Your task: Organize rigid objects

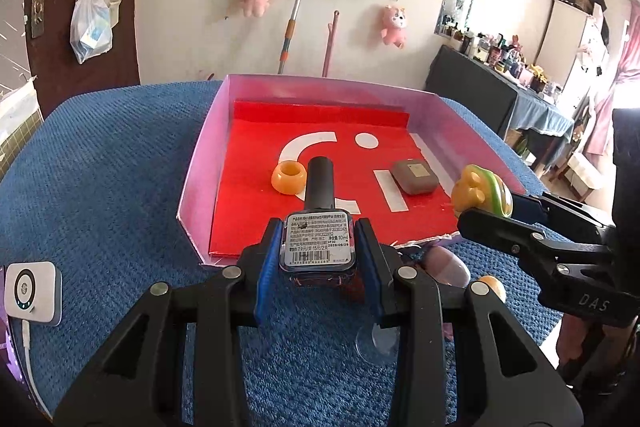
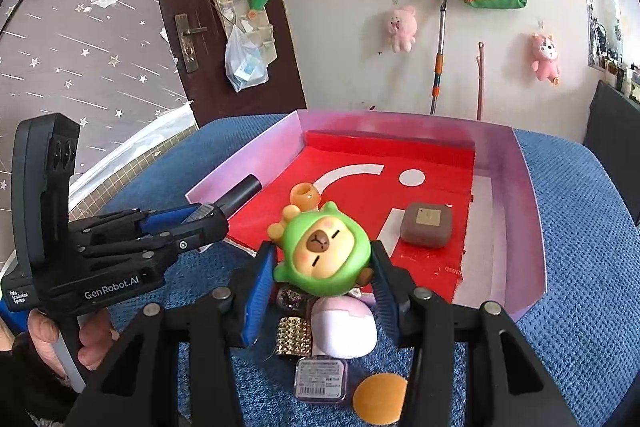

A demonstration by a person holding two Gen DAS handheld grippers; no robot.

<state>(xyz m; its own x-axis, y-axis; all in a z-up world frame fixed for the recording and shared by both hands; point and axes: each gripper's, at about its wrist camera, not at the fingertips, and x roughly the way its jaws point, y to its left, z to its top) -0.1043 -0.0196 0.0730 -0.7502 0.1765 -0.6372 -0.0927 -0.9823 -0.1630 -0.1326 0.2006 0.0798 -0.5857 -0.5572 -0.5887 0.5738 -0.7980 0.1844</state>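
Landmark: the pink tray point(image 1: 192, 163) with the red liner, on the blue cloth point(image 1: 112, 155). Nearest, short of its front edge, loose items wait on the cloth: white egg-shaped case point(image 2: 344, 327), gold studded piece point(image 2: 295, 337), labelled square bottle point(image 2: 321, 379), orange disc point(image 2: 380, 397). Left gripper point(image 1: 318, 247) pinches a nail polish bottle point(image 1: 318, 243) by its square body, held over the tray's front edge; long axis runs cap-first into the tray. Right gripper point(image 2: 322, 259) clamps a green capybara figurine point(image 2: 322, 251) at the front-right of the tray. Both loads are about level with that edge; tray floor lies straight ahead. Already inside, mid-tray: orange ring point(image 1: 289, 178), brown case point(image 1: 414, 175).
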